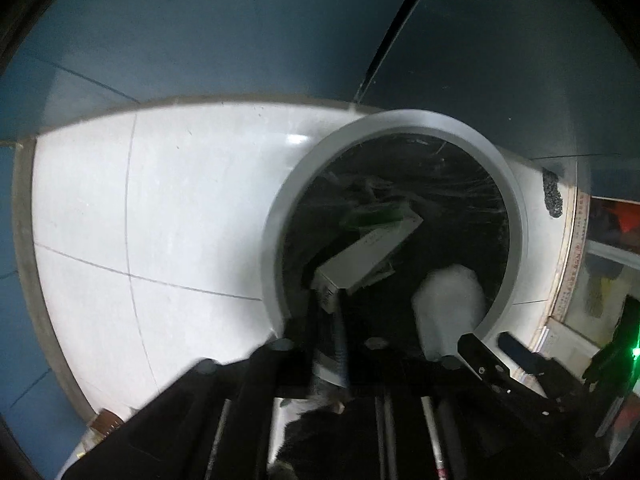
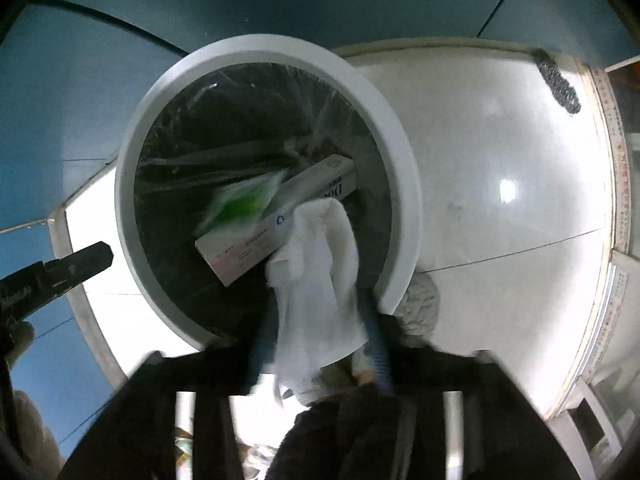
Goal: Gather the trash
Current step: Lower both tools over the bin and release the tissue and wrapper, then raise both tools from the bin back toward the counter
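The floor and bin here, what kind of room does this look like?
Probably an indoor room at home, maybe a kitchen or utility corner: glossy white floor tiles, blue cabinet panels, and a round lined trash bin holding a carton and tissue.

White box, tissue over bin

White tissue hangs between blurred fingers of right gripper, jaws apart, over round bin with grey rim and clear liner. Beyond fingertips, inside bin: long white carton (lettering unreadable), green-and-white packet lying on it. Left gripper tip outside rim, far left of fingers. White tiled floor surrounds bin.
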Demonstrator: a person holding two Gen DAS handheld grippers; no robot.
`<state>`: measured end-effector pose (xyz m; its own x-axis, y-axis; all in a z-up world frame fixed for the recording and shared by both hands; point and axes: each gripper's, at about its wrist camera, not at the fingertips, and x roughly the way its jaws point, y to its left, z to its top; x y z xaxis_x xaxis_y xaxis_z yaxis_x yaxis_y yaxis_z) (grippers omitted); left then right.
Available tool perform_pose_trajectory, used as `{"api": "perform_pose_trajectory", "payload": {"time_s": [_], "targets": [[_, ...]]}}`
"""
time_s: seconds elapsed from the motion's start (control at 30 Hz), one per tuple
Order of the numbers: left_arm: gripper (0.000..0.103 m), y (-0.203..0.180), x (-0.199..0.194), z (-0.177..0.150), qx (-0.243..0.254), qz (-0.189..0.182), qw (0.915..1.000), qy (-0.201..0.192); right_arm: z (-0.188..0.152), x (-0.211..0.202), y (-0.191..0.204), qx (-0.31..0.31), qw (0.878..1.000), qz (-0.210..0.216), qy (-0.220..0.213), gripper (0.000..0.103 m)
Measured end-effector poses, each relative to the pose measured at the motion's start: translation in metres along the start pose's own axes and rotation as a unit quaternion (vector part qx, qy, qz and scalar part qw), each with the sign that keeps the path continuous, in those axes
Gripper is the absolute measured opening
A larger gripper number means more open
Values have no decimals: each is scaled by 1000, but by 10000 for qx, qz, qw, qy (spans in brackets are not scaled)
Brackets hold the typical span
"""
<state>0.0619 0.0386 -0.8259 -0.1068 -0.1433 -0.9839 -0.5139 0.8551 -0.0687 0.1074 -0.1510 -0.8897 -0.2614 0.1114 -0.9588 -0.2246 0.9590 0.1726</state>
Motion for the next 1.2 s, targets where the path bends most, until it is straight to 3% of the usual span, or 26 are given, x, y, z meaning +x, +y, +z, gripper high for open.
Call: {"api": "perform_pose_trajectory", "payload": {"time_s": [0.03, 0.07, 0.1, 0.13, 0.17, 0.37, 0.6, 0.97, 1.2], "targets": [[59, 1, -6, -2, 15, 92, 9999, -121, 4, -3, -1, -50, 10000, -59, -27, 69], [100, 8, -8, -1, 26, 160, 9997, -207, 4, -3, -1, -94, 9999, -112, -45, 75], [103, 10, -15, -3, 44, 231, 9991, -347, 4, -5, 1, -125, 9998, -166, -60, 88], [103, 12, -18, -5, 62, 288, 9987, -406, 4, -7, 3, -152, 9997, -200, -74, 100], [103, 14, -20, -6, 81, 348, 9985, -415, 4, -10, 6, -177, 9995, -232, -88, 102], [103, 25, -44, -21, 102, 633, 9967, -490, -1, -33, 8, -345, 9978, -486, -276, 102], [103, 15, -124, -53, 148, 689, 9950, -712, -23, -104, 25, -454, 9960, -602, -479, 102], [103, -2, -320, -123, 366, 657, 9902, -1180, -94, -318, 57, -698, 9916, -589, -918, 102], [103, -13, -413, -165, 414, 324, 9889, -1393, -142, -452, 65, -625, 9900, -474, -1169, 102]]}}
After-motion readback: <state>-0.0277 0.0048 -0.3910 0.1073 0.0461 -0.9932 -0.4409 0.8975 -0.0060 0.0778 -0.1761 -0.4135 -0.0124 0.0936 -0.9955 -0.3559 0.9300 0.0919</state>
